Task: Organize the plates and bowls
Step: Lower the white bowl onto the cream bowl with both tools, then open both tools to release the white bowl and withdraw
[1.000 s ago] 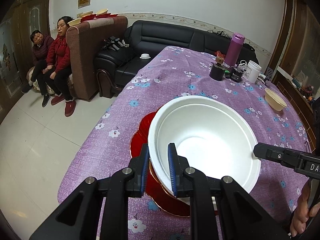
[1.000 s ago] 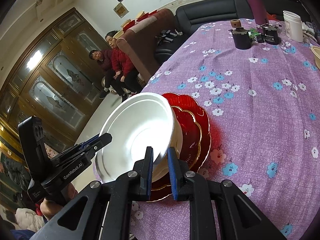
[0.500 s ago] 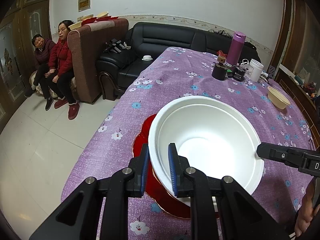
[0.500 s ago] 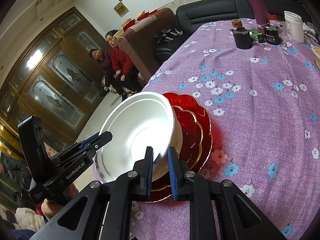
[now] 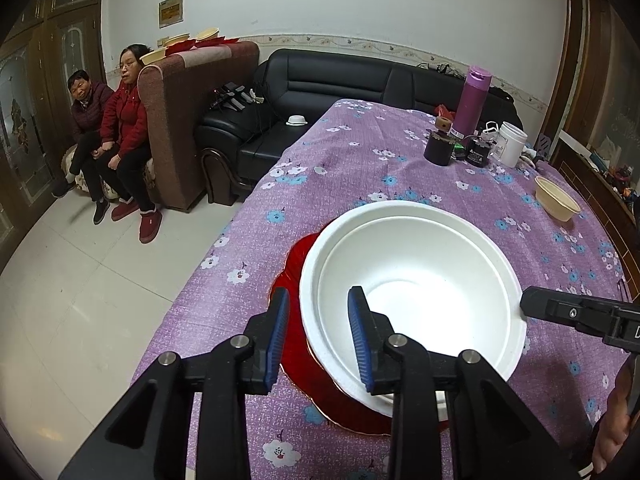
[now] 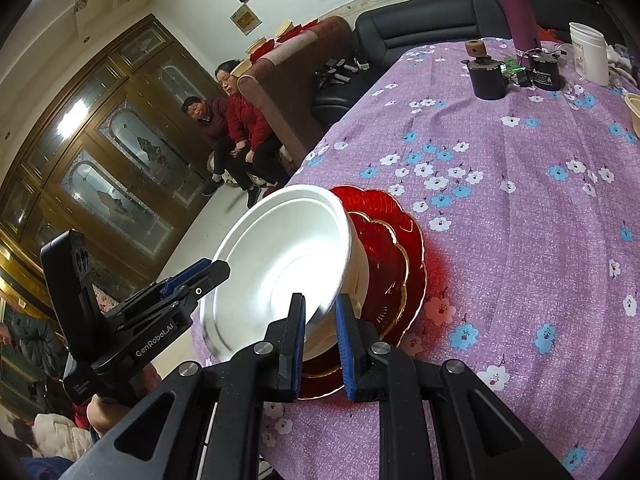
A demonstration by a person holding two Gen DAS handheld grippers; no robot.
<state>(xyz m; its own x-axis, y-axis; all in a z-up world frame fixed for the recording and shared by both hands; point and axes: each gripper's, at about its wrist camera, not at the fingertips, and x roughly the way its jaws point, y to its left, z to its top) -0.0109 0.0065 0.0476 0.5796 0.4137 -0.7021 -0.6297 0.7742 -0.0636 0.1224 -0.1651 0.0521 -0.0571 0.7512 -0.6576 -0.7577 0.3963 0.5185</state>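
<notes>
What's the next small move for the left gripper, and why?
Probably draw the left gripper back off the rim. Its jaws are opening, the white bowl already sits on the red plates, and the right gripper holds the opposite rim.

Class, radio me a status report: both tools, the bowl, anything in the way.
Left tool opening, straddling white bowl rim. Right tool clamped on opposite rim. Bowl over red plates. Nothing in the way.

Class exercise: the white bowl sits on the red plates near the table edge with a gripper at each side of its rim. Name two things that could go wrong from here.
1. The left gripper is opening around the white bowl's rim; with only the right gripper pinching, the bowl may tip.
2. The red plates lie near the table edge; a nudge could slide them off.
</notes>
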